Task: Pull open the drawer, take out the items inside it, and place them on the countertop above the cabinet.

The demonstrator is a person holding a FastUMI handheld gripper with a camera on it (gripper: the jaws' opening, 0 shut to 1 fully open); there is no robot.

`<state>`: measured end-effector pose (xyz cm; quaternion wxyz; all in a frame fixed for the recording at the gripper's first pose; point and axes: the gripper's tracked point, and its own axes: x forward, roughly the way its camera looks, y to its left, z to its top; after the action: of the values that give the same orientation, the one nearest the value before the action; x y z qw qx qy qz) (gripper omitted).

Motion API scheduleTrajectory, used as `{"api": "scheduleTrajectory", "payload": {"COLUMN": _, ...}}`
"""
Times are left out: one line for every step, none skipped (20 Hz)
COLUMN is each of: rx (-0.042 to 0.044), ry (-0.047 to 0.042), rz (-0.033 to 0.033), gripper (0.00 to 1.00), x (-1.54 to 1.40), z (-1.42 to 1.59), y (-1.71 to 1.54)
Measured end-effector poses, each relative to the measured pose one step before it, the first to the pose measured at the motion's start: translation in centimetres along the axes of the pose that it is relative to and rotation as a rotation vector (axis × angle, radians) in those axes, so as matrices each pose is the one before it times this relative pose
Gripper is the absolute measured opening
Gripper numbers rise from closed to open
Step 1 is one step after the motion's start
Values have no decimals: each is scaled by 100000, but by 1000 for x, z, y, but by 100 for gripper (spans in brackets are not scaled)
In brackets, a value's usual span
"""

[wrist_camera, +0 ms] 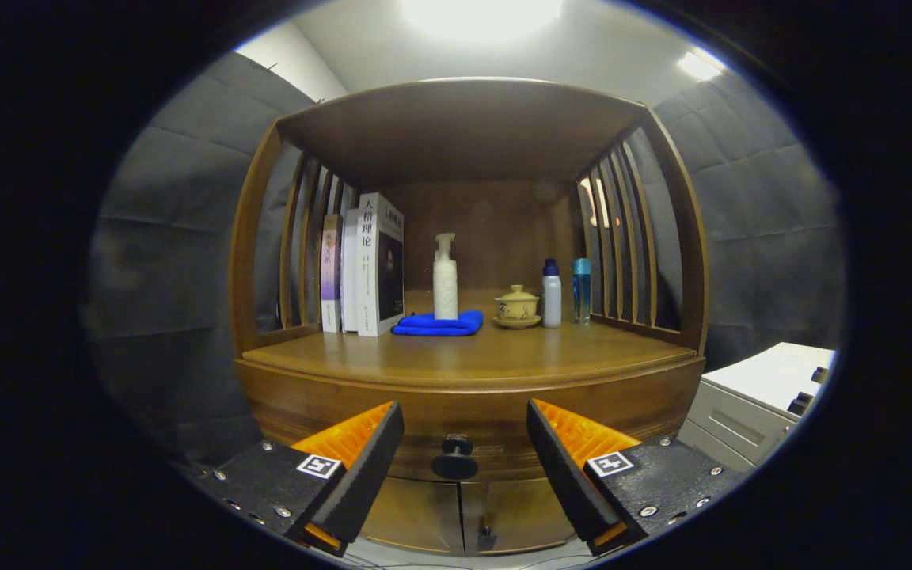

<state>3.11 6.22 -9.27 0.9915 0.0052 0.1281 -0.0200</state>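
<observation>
- We see the gripper (pixel 465 431) released, its 2 fingers spread wide and touching nothing.
- The drawer (pixel 464 412) sits closed under the countertop (pixel 472 356) of the wooden cabinet (pixel 250 261); its dark round knob (pixel 456 457) lies between the fingers, just ahead of them.
- On the countertop we count 3 upright books (pixel 365 265), a white pump bottle (pixel 445 279) on a blue cloth (pixel 438 324), a lidded cup (pixel 517 305) on a saucer, and 2 small bottles (pixel 552 294) beside it.
- 2 lower doors (pixel 464 514) meet beneath the knob.
</observation>
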Motion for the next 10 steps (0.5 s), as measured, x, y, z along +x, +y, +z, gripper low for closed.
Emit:
{"api": "scheduleTrajectory", "payload": {"rx": 371, "ry": 1500, "rz": 835, "gripper": 97, "x": 305, "z": -796, "y": 420}}
{"api": "scheduleTrajectory", "payload": {"rx": 914, "ry": 1510, "rz": 564, "gripper": 97, "x": 395, "z": -695, "y": 377}}
{"api": "scheduleTrajectory", "payload": {"rx": 1061, "ry": 1706, "rz": 638, "gripper": 97, "x": 322, "z": -634, "y": 394}}
{"api": "scheduleTrajectory", "payload": {"rx": 644, "ry": 1430, "rz": -111, "gripper": 97, "x": 315, "z": -644, "y": 275}}
{"api": "scheduleTrajectory", "payload": {"rx": -44, "ry": 1179, "rz": -896, "gripper": 97, "x": 339, "z": -432, "y": -142}}
{"api": "scheduleTrajectory", "payload": {"rx": -541, "ry": 1300, "rz": -1015, "gripper": 97, "x": 406, "z": -593, "y": -135}}
{"api": "scheduleTrajectory", "payload": {"rx": -582, "ry": 912, "rz": -864, "gripper": 97, "x": 310, "z": -475, "y": -159}}
{"api": "scheduleTrajectory", "payload": {"rx": -437, "ry": 869, "rz": -251, "gripper": 96, "x": 265, "z": -432, "y": -83}}
{"api": "scheduleTrajectory", "payload": {"rx": -267, "ry": 1147, "rz": -96, "gripper": 94, "x": 432, "z": -577, "y": -46}}
{"api": "scheduleTrajectory", "payload": {"rx": -151, "ry": 1203, "rz": 167, "gripper": 92, "x": 312, "z": -536, "y": -64}}
